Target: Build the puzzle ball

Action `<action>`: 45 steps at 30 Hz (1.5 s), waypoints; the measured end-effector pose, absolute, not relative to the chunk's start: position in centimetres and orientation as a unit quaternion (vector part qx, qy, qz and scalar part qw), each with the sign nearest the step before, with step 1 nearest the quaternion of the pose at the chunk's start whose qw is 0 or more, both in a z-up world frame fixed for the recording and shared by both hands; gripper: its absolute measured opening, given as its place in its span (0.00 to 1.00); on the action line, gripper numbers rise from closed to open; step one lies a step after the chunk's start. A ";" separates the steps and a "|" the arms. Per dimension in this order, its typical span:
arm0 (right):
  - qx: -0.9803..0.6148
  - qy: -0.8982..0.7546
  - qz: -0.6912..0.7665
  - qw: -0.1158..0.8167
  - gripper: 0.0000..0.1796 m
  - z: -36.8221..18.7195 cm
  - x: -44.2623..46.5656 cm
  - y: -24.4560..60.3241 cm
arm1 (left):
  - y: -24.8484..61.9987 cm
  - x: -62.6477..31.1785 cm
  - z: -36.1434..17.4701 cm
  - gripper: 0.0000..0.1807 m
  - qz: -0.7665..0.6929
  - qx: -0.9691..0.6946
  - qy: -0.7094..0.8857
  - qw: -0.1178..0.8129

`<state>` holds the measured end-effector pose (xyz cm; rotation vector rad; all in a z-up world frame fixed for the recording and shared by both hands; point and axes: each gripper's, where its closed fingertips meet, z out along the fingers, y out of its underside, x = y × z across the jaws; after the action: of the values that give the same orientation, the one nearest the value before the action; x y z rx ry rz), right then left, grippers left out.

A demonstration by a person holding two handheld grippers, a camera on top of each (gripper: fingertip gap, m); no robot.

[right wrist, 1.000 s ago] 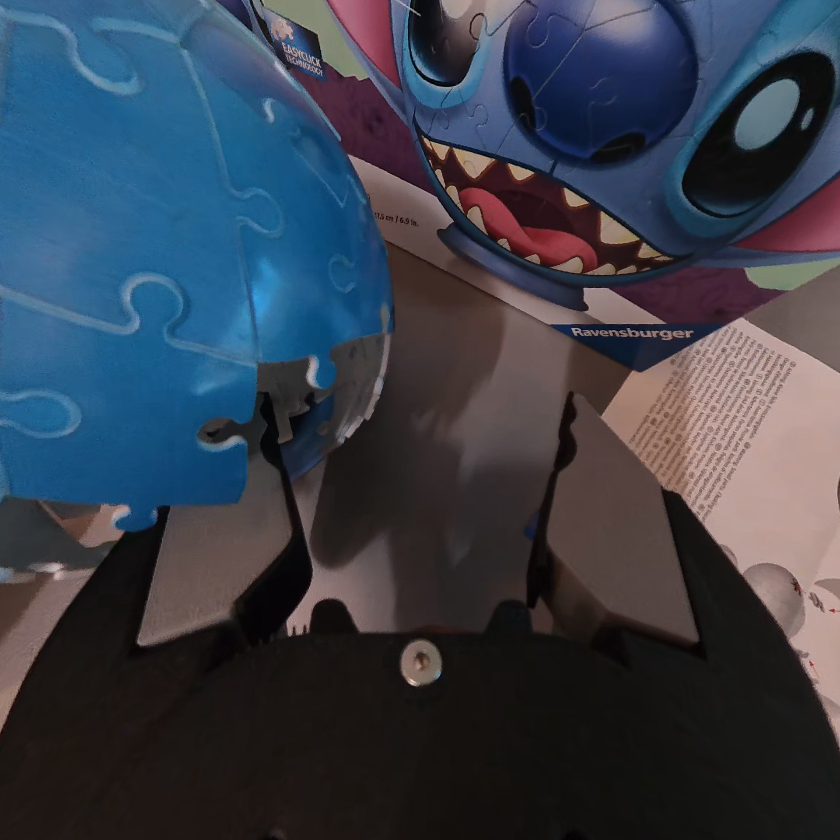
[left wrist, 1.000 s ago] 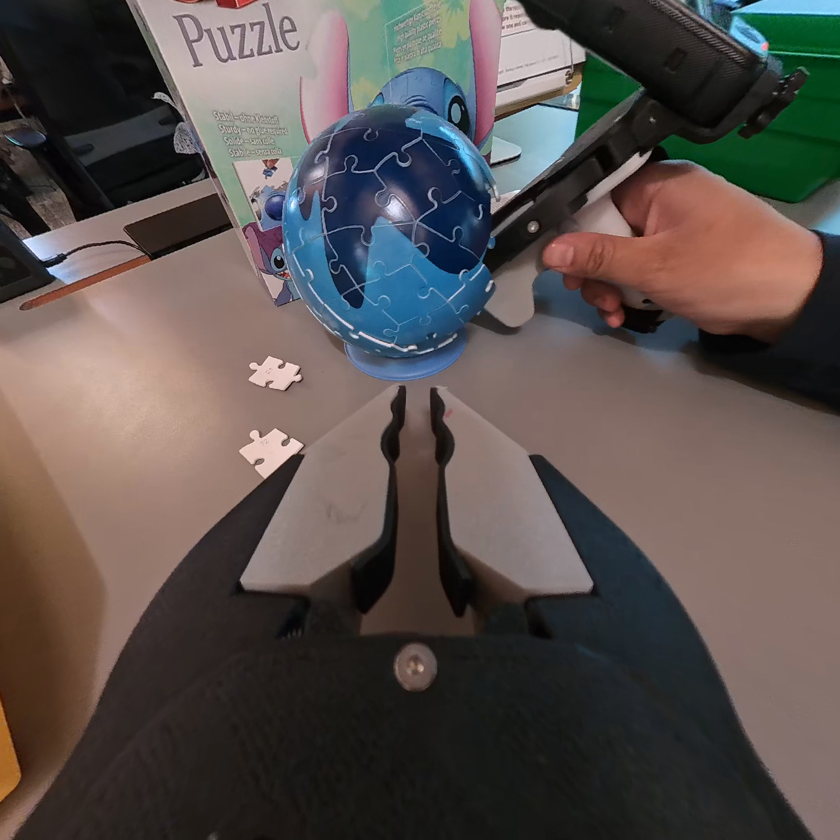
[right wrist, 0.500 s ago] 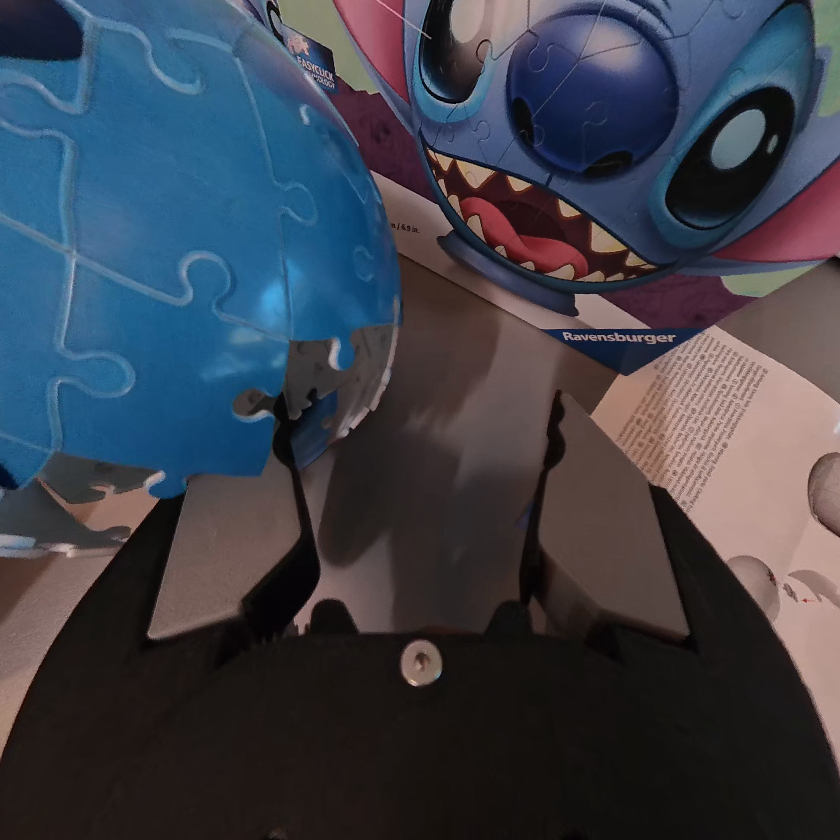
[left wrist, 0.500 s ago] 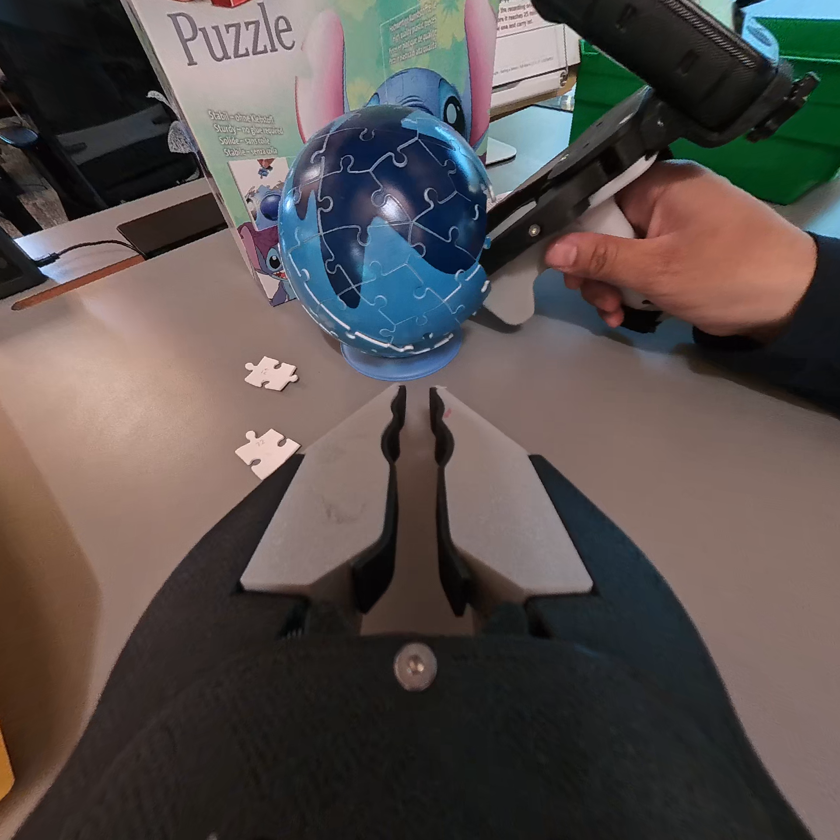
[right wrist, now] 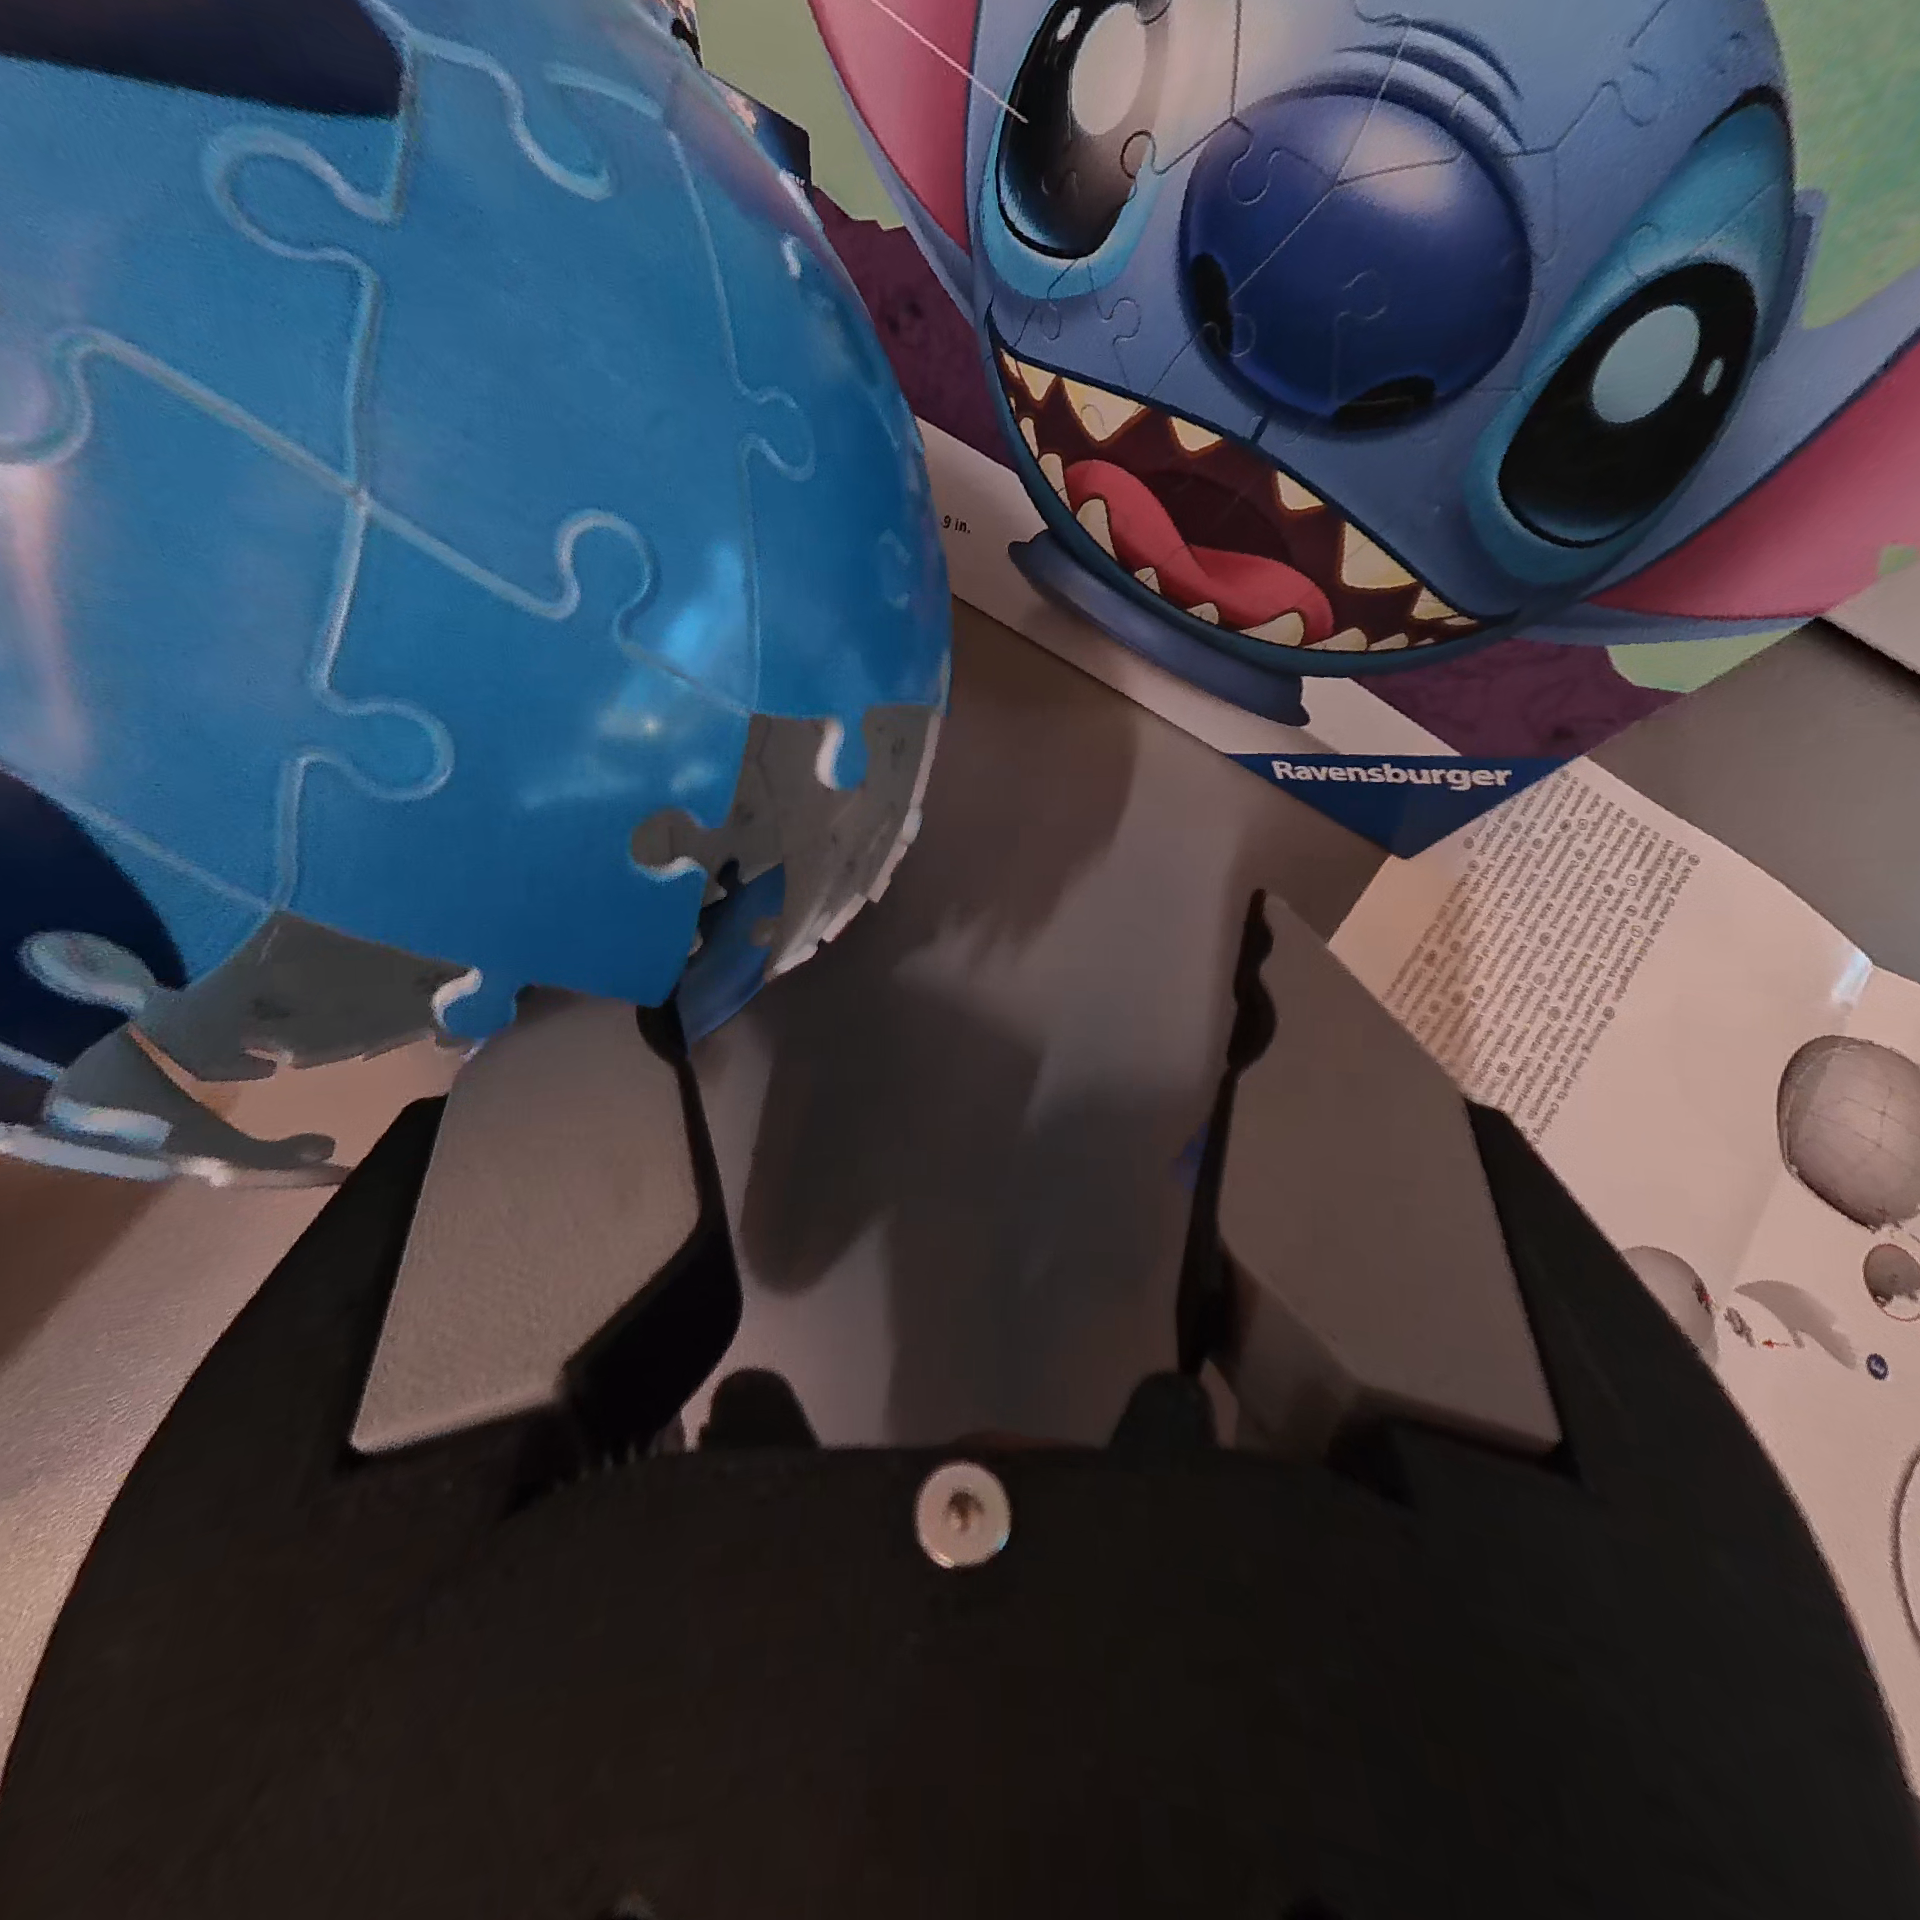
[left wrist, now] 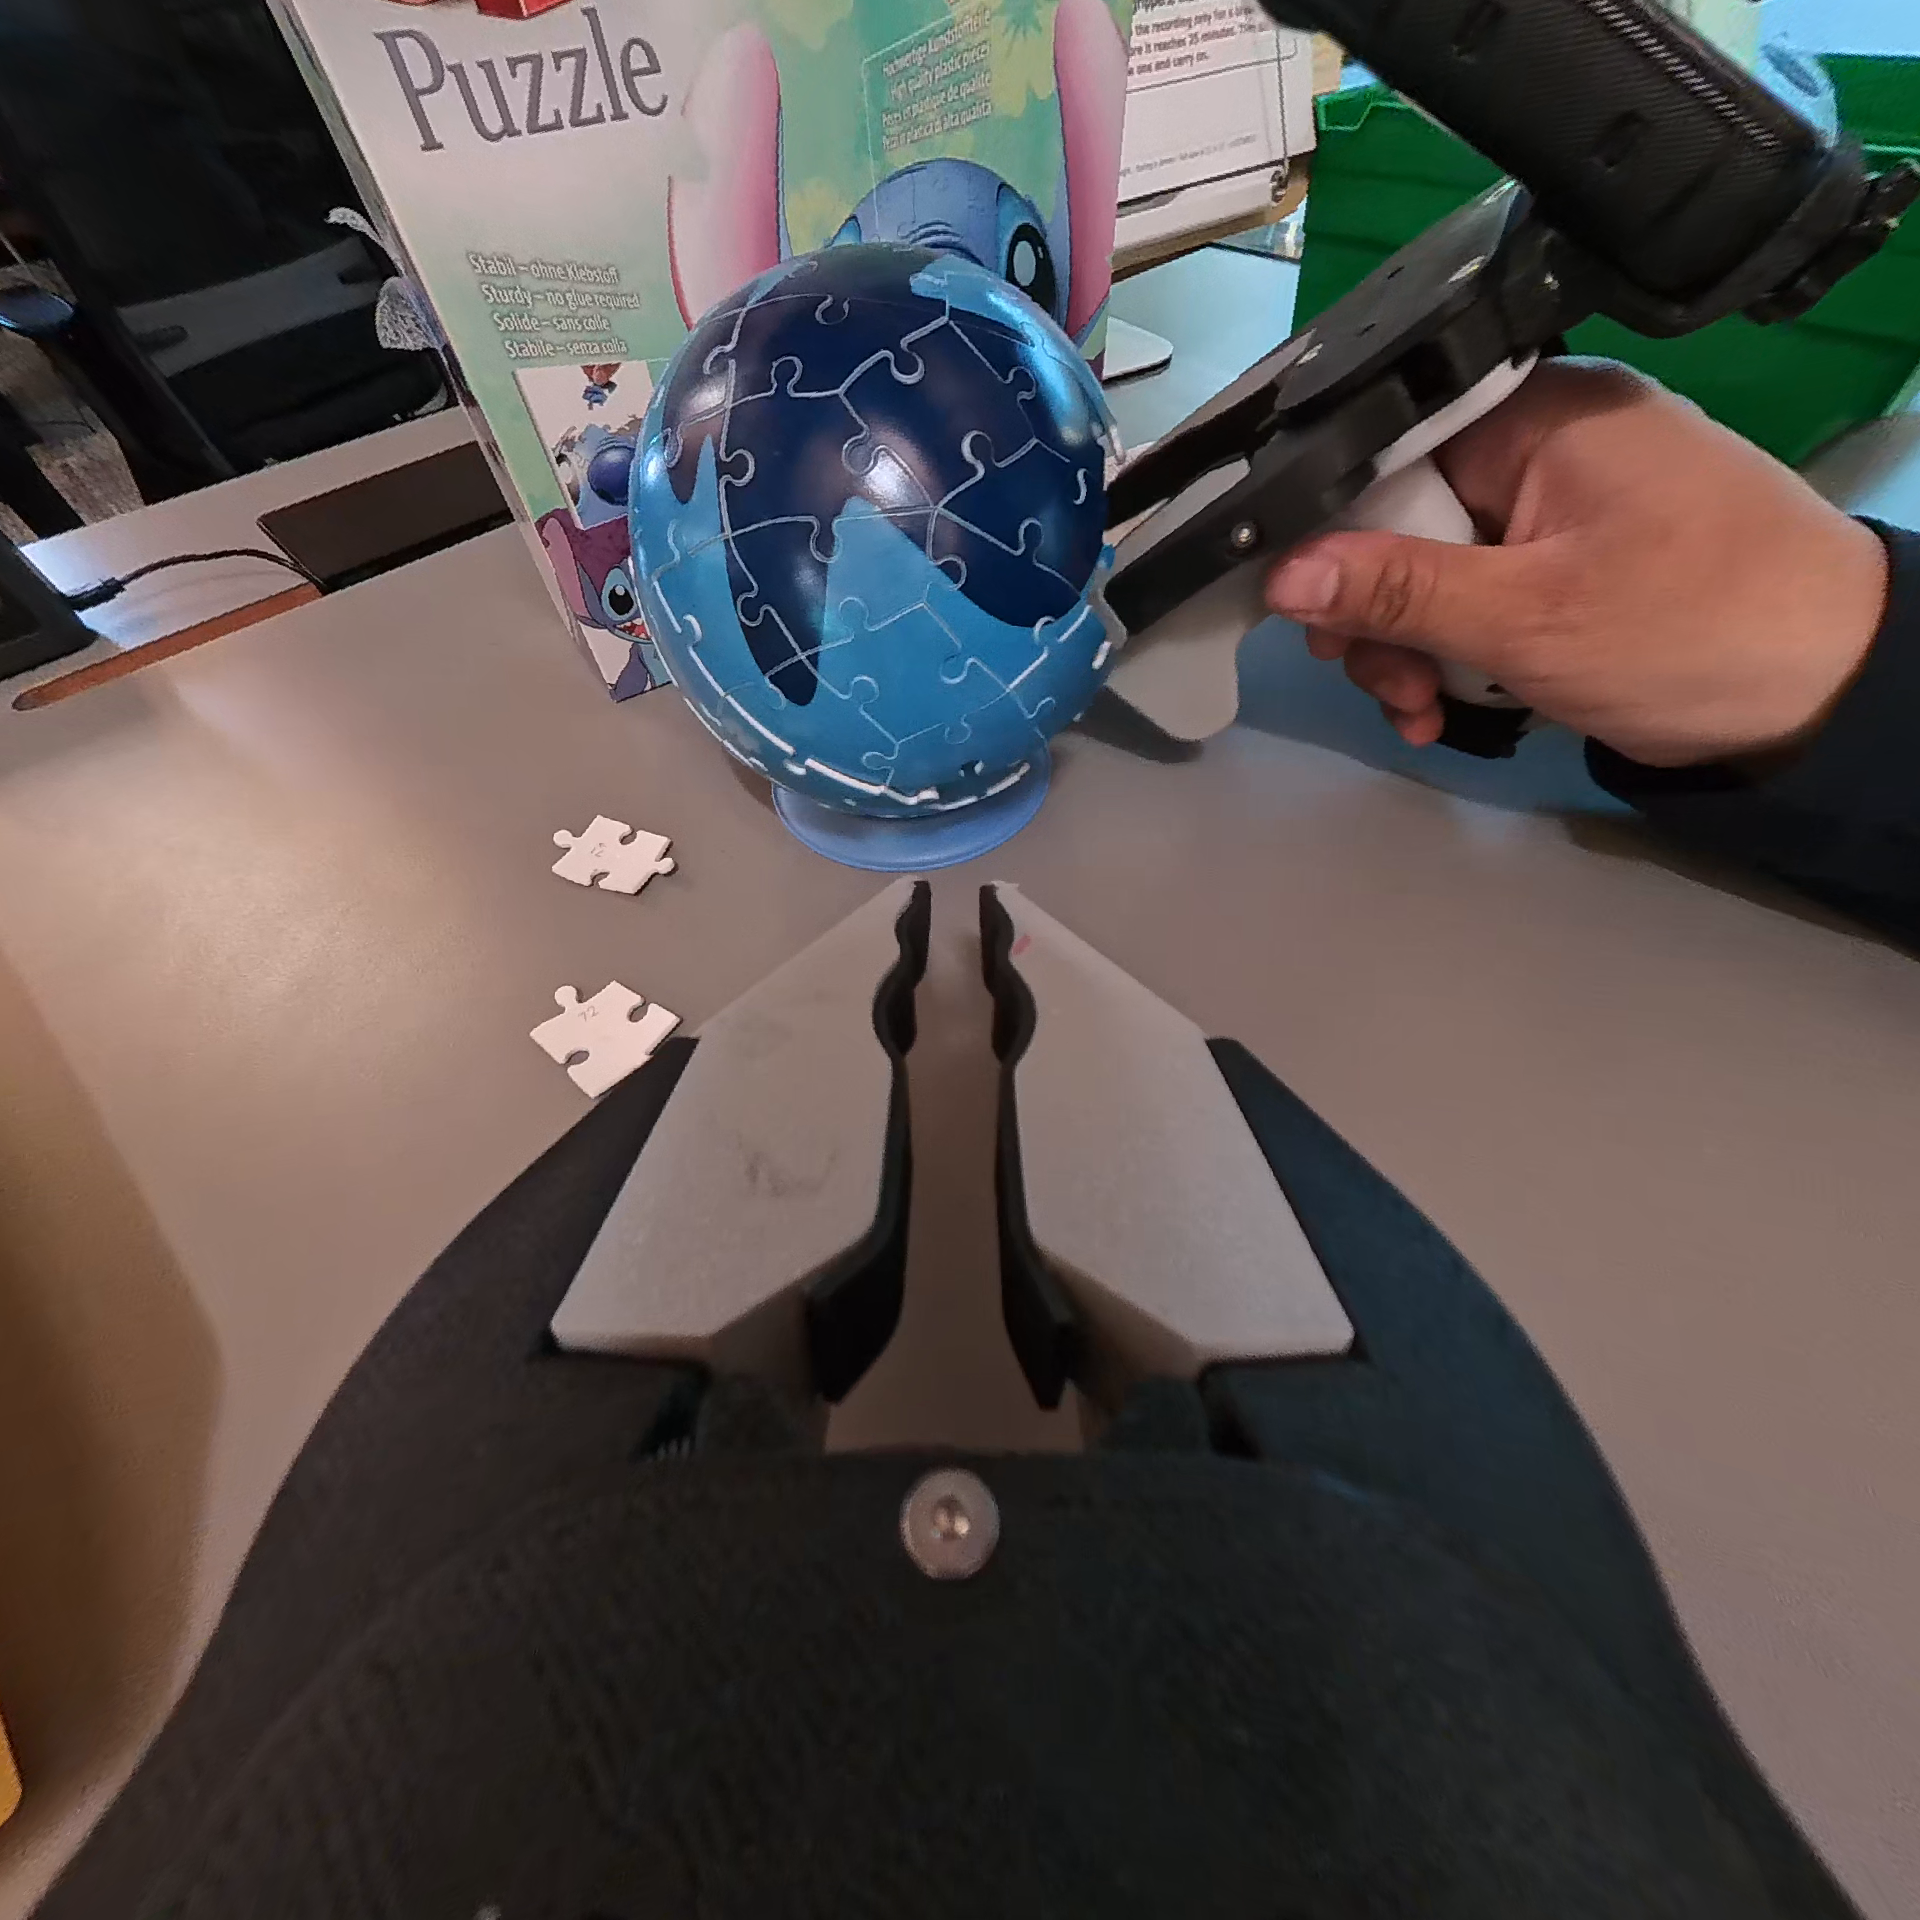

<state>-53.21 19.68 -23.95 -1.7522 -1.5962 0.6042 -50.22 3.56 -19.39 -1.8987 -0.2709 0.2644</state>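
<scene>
The blue puzzle ball (left wrist: 873, 520) sits tilted on its round blue stand (left wrist: 909, 831) on the grey table. Two loose white pieces (left wrist: 613, 852) (left wrist: 603, 1034) lie face down to its left front. My left gripper (left wrist: 951, 894) is shut and empty, low over the table just in front of the stand. My right gripper (right wrist: 961, 956) is open, and its left finger (right wrist: 675, 1039) touches the ball's (right wrist: 416, 520) jagged open edge, where the grey inside shows. A hand (left wrist: 1558, 582) holds that gripper at the ball's right side.
The puzzle box (left wrist: 582, 208) stands right behind the ball and fills the back of the right wrist view (right wrist: 1351, 312). A printed instruction sheet (right wrist: 1558, 987) lies at the right. A green crate (left wrist: 1766, 343) stands back right, a flat black device (left wrist: 384, 520) back left.
The right gripper has pushed in against the ball's open edge, and the ball has tipped a little to the left on its stand. The left gripper has held still.
</scene>
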 end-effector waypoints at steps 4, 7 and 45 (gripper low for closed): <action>-0.669 -0.614 0.243 0.341 0.58 -23.6 -53.5 19.3 | 3.5 -50.1 -19.3 0.04 0.111 -0.807 -0.115 0.568; -0.666 -0.620 0.244 0.336 0.58 -23.8 -54.0 18.7 | 3.5 -50.2 -19.3 0.04 0.111 -0.807 -0.115 0.568; -0.657 -0.636 0.218 0.343 0.54 -24.1 -53.5 17.9 | 3.5 -50.1 -19.3 0.03 0.102 -0.806 -0.119 0.571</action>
<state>-53.50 17.88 -24.07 -1.7067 -1.6519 0.5664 -50.08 3.47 -19.28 -1.8898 -0.2789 0.2383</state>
